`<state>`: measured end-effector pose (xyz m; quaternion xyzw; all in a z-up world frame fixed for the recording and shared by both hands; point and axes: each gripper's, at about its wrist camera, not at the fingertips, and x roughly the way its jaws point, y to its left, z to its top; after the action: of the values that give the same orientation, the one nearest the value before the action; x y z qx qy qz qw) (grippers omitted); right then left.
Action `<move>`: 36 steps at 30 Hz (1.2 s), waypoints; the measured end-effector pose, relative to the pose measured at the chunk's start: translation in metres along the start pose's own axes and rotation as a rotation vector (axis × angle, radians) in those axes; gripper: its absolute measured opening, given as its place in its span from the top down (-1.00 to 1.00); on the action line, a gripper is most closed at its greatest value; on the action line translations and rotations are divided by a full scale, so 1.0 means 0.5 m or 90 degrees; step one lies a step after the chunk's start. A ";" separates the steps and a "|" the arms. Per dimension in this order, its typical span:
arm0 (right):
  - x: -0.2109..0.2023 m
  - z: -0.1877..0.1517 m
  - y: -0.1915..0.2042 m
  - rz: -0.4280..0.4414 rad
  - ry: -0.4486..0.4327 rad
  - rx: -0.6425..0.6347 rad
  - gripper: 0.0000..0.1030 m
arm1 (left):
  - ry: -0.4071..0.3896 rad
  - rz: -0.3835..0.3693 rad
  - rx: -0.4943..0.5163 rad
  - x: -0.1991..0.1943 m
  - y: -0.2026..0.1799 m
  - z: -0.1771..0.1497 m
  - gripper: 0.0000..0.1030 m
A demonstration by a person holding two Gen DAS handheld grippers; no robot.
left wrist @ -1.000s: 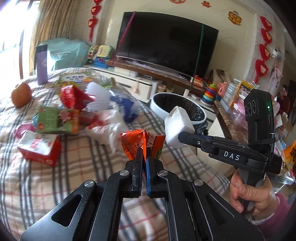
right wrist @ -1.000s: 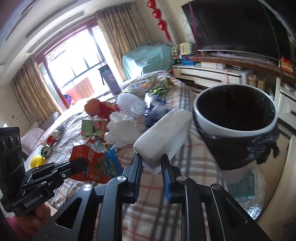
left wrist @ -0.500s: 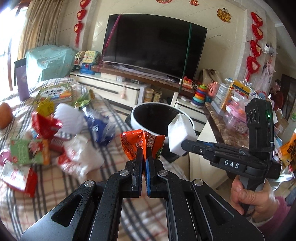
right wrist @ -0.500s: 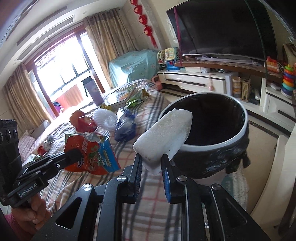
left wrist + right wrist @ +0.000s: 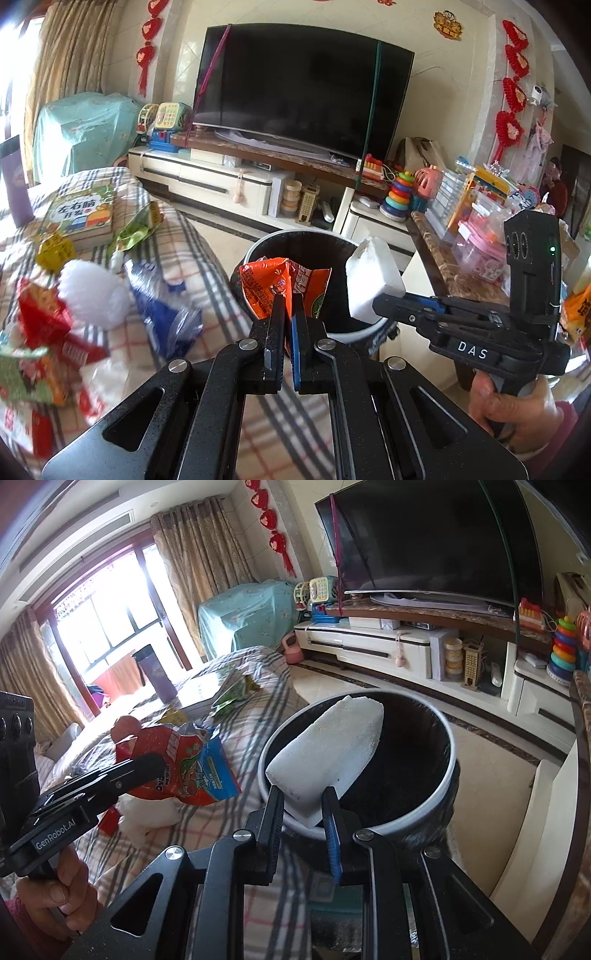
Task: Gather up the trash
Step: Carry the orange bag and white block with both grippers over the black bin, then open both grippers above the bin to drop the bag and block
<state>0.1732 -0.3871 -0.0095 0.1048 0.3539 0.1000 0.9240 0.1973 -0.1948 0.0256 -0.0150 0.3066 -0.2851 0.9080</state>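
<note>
Closing in, I now have the bin (image 5: pixel 280 236) much nearer at twelve o'clock; left gripper (image 5: pixel 287 308) pinches the orange wrapper (image 5: pixel 258 284), right gripper (image 5: pixel 303 794), tilted downward, clamps the foam block (image 5: pixel 325 753) over its rim.

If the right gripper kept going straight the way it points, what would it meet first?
Probably the bin: the right gripper, shut on the foam block, points down at its dark opening, with nothing visible between. Depth is hard to judge.
</note>
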 end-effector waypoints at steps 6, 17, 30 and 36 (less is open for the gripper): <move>0.028 0.023 -0.028 -0.014 0.023 0.000 0.58 | 0.021 -0.001 -0.001 0.048 -0.007 0.029 0.96; 0.071 0.045 -0.078 -0.022 0.051 0.014 0.57 | 0.056 0.004 0.003 0.125 -0.012 0.061 0.96; 0.091 0.059 -0.097 -0.026 0.073 0.023 0.08 | 0.072 0.008 -0.003 0.149 -0.012 0.063 0.21; 0.075 0.053 -0.091 -0.020 0.062 0.030 -0.23 | 0.051 0.022 -0.003 0.113 -0.008 0.055 0.03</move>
<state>0.2232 -0.4243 -0.0260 0.1158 0.4024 0.0820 0.9044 0.2476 -0.2319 0.0178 -0.0005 0.3437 -0.2689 0.8998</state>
